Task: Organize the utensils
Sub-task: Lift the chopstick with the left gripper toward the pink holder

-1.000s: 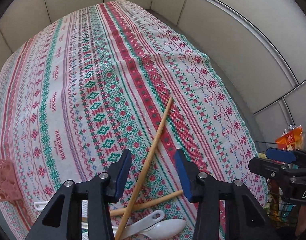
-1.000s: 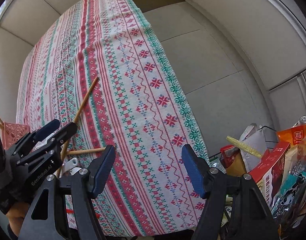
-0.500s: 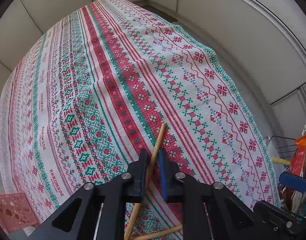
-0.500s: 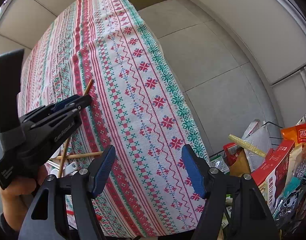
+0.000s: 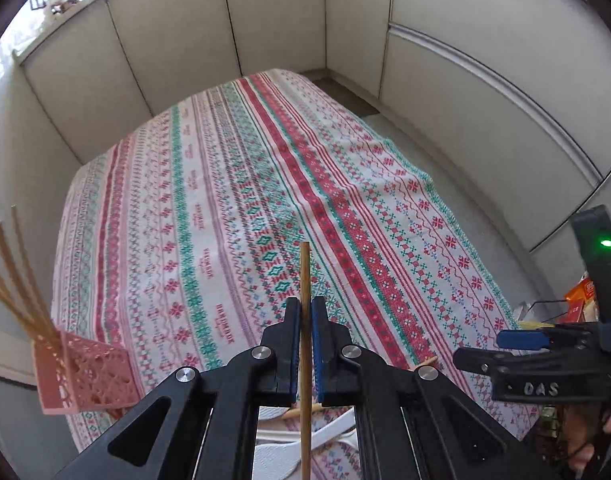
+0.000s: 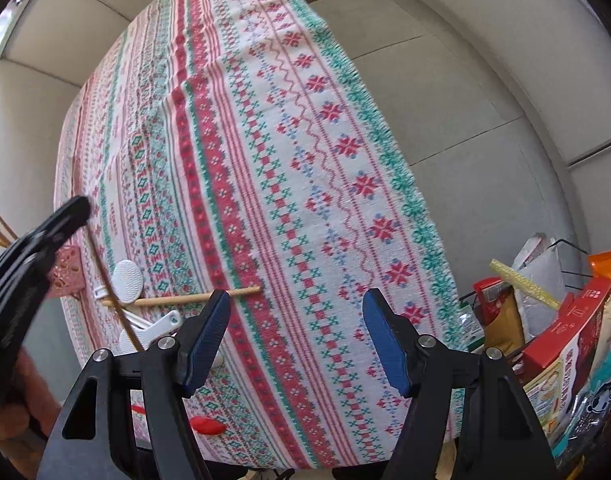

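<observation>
Left gripper point(image 5: 305, 322): squeezed tight on a wooden chopstick point(image 5: 304, 280), lifted above the worktop point(image 5: 233, 184).
Right gripper point(image 6: 295, 332): wide open, holding nothing.
Second chopstick point(image 6: 185, 300): lying just past its left finger.

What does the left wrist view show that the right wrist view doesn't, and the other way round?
Only the left wrist view shows the left gripper with its jaws shut on a wooden chopstick, and the right gripper from the side.

Only the right wrist view shows the right gripper with open, empty jaws, a red utensil near the table edge, and the snack packets off to the right.

Both show the patterned tablecloth, the pink holder with chopsticks standing in it, a second chopstick lying flat and white spoons.
</observation>
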